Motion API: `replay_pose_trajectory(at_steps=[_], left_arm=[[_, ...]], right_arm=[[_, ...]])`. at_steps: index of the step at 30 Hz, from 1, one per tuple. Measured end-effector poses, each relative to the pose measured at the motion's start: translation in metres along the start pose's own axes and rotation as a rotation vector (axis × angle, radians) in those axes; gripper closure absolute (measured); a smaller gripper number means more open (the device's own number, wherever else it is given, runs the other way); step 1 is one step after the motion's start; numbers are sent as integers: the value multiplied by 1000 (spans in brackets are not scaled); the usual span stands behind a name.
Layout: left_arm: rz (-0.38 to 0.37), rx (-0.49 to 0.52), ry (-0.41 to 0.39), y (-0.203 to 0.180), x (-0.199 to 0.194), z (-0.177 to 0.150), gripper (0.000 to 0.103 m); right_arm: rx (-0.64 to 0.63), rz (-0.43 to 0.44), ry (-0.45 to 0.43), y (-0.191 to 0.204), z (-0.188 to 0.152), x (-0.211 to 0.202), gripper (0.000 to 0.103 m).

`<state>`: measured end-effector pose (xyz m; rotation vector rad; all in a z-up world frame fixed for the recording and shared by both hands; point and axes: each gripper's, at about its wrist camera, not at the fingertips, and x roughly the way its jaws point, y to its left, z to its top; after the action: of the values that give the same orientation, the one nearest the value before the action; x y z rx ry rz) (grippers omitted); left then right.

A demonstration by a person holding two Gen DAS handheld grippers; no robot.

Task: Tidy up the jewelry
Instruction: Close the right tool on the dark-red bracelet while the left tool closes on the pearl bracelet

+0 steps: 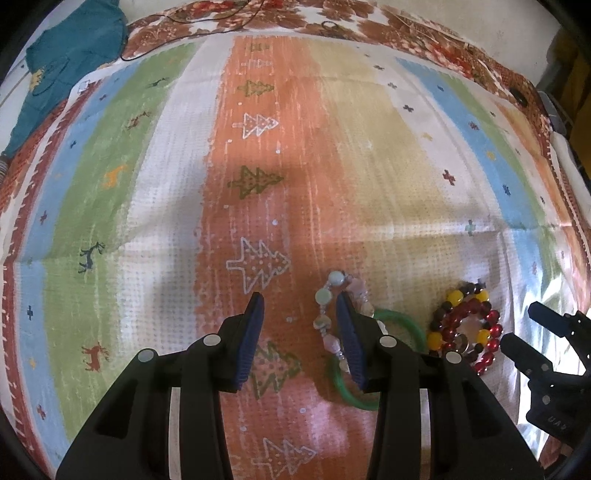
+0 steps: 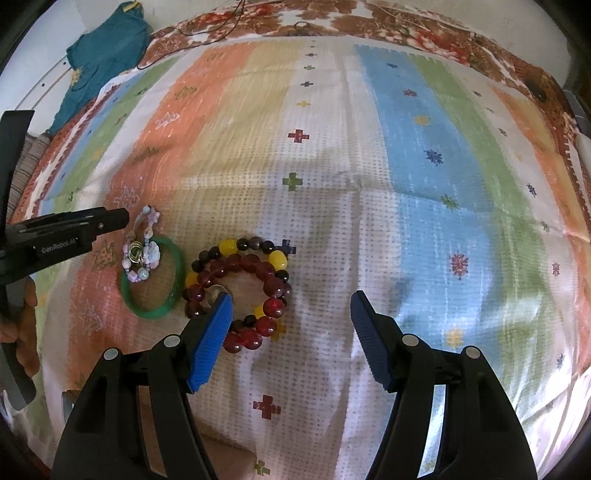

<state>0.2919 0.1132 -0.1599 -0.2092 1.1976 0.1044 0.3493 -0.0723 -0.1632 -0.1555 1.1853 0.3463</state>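
A green bangle point(image 2: 162, 312) lies on the striped cloth point(image 2: 332, 184), with a pale pastel bead bracelet point(image 2: 142, 254) draped over its far side. Next to it on the right lie red bead bracelets and a yellow-and-dark bead bracelet point(image 2: 255, 284), stacked. My left gripper point(image 1: 300, 304) is open and empty; its right finger stands over the pastel bracelet point(image 1: 327, 314) and green bangle point(image 1: 399, 317). My right gripper point(image 2: 291, 302) is open and empty, its left finger over the red beads. In the left wrist view the red and yellow beads point(image 1: 461, 325) lie right of the bangle.
A teal garment point(image 2: 103, 62) lies at the far left beyond the cloth. A brown floral fabric point(image 2: 406, 26) with a thin black cord borders the far edge. The right gripper shows in the left wrist view point(image 1: 532, 332); the left gripper shows at the right wrist view's left edge point(image 2: 74, 229).
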Motion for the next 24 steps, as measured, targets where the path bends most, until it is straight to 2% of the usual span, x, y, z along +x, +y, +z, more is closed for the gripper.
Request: replay_pose_trajectory(at_steps=[5,12,15,17,19,24], left_arm=[[0,0,15,2,7,1,63],[2,16,39,-2,20,2,62],[17,31,31,-5,23,2,63],[16,28,28,-5,23,4,81],[22,42,29,-6,26,5,91],[19,46,30,-6,25,7,93]], right_arm=[[-2,-1,8,1,2,5,40],[-15,-7,48,1,1,19,58],[-8,7,53,0,0,22,72],[-5,12,46,0,1,21,80],[-26,18,47,3,2,22,86],[-48,17,42,5,2,22,89]])
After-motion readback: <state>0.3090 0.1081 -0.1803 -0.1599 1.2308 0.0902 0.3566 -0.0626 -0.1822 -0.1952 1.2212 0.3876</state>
